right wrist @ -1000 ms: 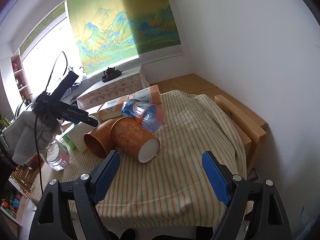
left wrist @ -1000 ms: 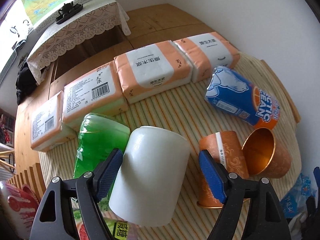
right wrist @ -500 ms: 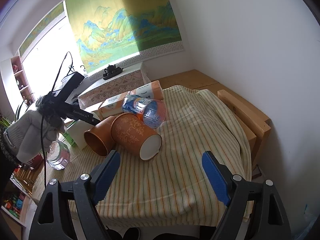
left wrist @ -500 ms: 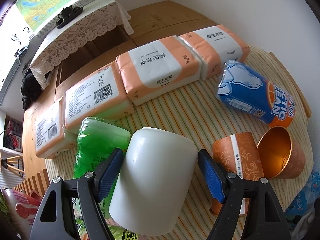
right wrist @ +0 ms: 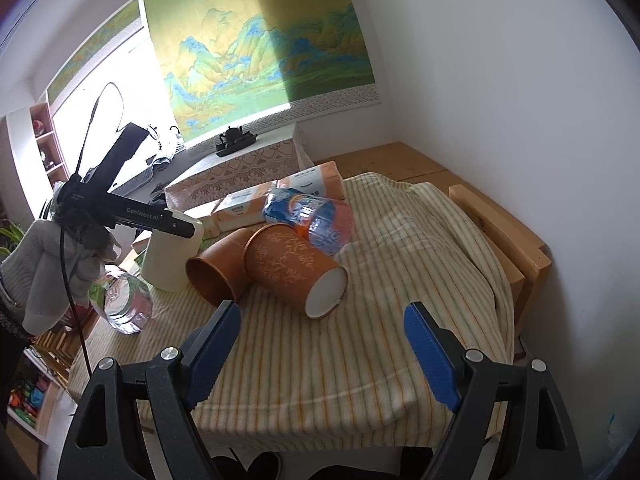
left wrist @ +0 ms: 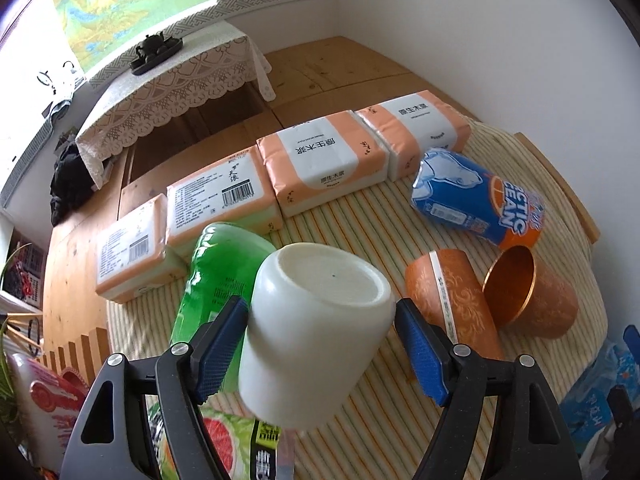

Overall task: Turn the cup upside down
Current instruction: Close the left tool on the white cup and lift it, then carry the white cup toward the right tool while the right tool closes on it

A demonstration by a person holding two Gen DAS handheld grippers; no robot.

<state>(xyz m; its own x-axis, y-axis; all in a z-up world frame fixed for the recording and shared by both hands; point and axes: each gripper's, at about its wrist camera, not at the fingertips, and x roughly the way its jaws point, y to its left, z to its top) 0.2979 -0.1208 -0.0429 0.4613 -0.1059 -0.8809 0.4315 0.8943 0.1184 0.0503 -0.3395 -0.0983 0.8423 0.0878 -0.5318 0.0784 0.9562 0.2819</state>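
Tipped base-up since before, white cup sits between left gripper pads.

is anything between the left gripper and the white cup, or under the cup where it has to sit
Nothing: the white cup sits between the left gripper pads, base up, on the striped cloth. Contact is unclear.

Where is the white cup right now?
In the left wrist view the white cup sits base-up between the left tongs, with the green bottle to its left and the patterned orange cup to its right.
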